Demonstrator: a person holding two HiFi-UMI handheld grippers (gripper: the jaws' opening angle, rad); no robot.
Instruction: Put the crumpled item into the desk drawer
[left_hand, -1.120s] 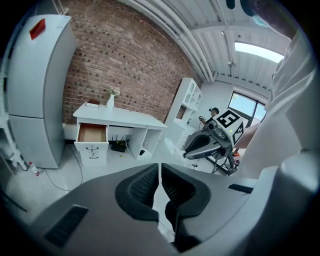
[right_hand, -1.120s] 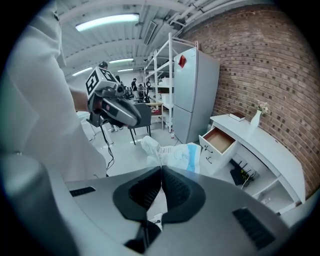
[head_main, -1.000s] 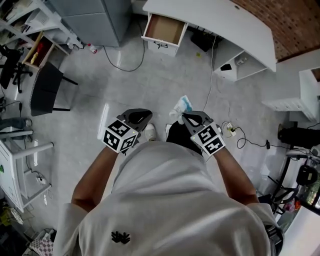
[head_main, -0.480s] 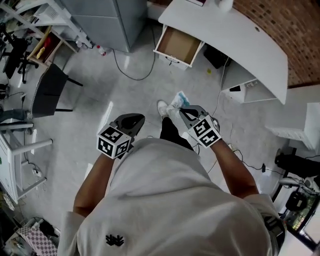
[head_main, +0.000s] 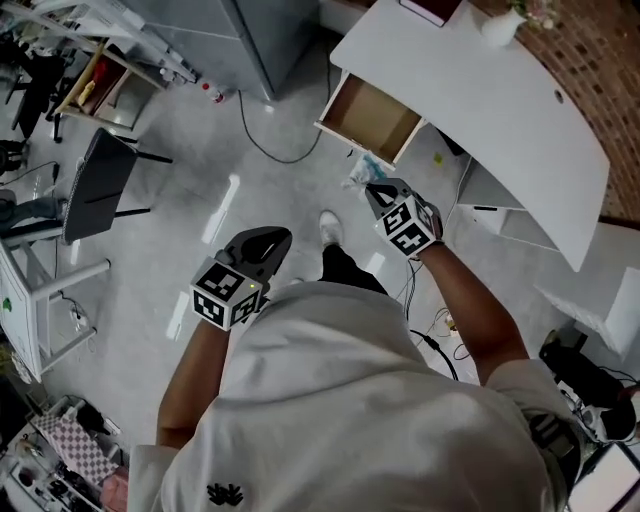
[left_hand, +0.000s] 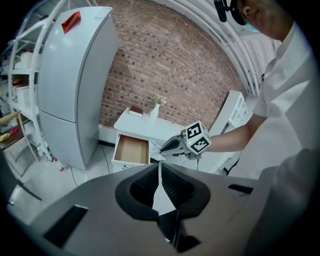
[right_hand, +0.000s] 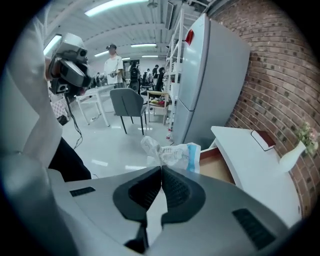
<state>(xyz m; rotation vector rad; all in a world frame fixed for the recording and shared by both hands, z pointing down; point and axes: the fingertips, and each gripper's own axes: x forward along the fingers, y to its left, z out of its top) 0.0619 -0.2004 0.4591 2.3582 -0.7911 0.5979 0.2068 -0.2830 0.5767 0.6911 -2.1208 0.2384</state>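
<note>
My right gripper (head_main: 373, 188) is shut on a crumpled white and blue wrapper (head_main: 363, 169), held in the air just in front of the open desk drawer (head_main: 372, 119). In the right gripper view the crumpled wrapper (right_hand: 172, 152) sticks out past the closed jaws, with the drawer (right_hand: 216, 170) behind it. My left gripper (head_main: 262, 244) is shut with nothing in it, low at the person's left side. The left gripper view shows the open drawer (left_hand: 131, 149) under the white desk (left_hand: 150, 129) and the right gripper (left_hand: 167, 147) near it.
A grey fridge (left_hand: 75, 85) stands left of the desk. A dark chair (head_main: 100, 180) is at the left, cables (head_main: 265, 135) lie on the floor, and a white vase (head_main: 498, 24) and a book (head_main: 430, 8) sit on the desk top (head_main: 500, 100).
The person has walked closer to the desk. My right gripper has carried the wrapper forward and up to the drawer's front edge. The left gripper has stayed at the side.
</note>
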